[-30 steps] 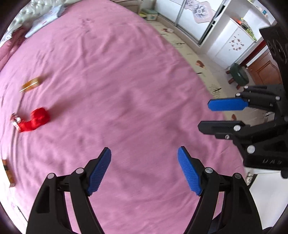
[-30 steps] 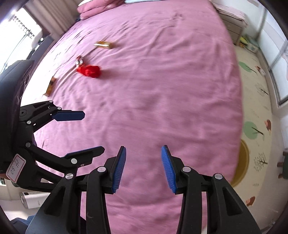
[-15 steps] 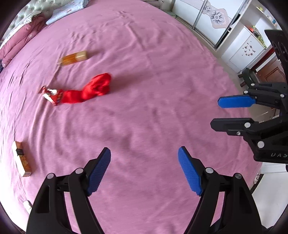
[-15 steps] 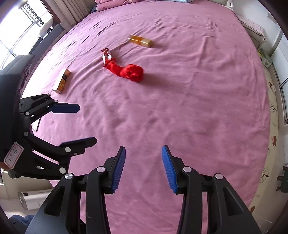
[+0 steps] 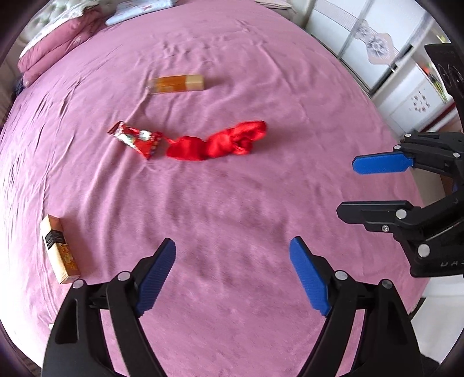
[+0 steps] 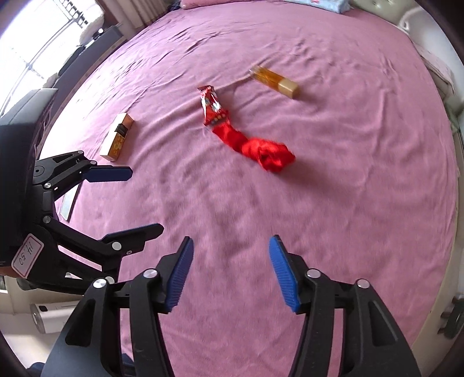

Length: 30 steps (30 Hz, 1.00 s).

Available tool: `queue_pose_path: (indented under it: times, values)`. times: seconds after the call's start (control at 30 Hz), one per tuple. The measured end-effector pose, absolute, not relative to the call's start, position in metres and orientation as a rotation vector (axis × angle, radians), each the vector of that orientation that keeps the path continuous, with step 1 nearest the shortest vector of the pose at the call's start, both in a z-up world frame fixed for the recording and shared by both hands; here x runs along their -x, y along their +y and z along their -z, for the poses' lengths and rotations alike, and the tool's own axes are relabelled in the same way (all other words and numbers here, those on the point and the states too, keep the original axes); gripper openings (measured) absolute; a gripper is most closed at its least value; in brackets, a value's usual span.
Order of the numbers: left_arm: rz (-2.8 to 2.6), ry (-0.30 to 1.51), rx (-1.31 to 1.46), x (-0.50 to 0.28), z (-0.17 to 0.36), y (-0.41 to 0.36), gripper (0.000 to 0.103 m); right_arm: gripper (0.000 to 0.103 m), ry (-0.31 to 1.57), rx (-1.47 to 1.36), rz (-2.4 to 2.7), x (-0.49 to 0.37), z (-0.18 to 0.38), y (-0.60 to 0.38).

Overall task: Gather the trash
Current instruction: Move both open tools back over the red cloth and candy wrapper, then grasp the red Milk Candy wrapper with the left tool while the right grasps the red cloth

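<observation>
On the pink bed (image 5: 232, 217) lie a red snack wrapper (image 5: 136, 139), a crumpled red plastic bag (image 5: 220, 142), an amber bottle (image 5: 175, 83) and a small orange-and-cream box (image 5: 58, 249). The right wrist view shows the wrapper (image 6: 212, 105), the bag (image 6: 258, 149), the bottle (image 6: 274, 81) and the box (image 6: 117, 136). My left gripper (image 5: 232, 275) is open and empty, above the bed near its front. My right gripper (image 6: 229, 271) is open and empty, beside the left one. Each shows in the other's view: right (image 5: 374, 185), left (image 6: 127, 203).
Pink pillows (image 5: 55, 49) and a pale blue cloth (image 5: 136, 8) lie at the head of the bed. White wardrobes (image 5: 377, 43) stand past the bed's right edge. A flat dark card (image 6: 69, 200) lies on the bed's left edge in the right wrist view.
Both views have swung toward the trash: the wrapper, bag, bottle and box now sit nearer and more central. Both grippers stay open, and the right one looks wider.
</observation>
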State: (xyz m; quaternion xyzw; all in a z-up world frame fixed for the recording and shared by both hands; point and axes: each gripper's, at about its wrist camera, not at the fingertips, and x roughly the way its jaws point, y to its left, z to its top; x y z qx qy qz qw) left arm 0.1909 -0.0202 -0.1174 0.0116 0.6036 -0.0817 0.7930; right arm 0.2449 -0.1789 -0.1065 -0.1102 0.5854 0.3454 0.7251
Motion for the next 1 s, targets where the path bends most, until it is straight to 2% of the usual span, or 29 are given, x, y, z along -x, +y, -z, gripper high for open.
queue_pose_path:
  times: [0.23, 1.0]
  values:
    - [0.091, 1.316, 0.066, -0.221, 0.135, 0.014, 0.087, 0.066, 1.292, 0.284, -0.805, -0.281, 0.117, -0.152]
    - [-0.085, 1.372, 0.248, -0.354, 0.215, 0.091, 0.089, 0.066, 1.324, 0.391, -0.881, -0.370, 0.204, -0.089]
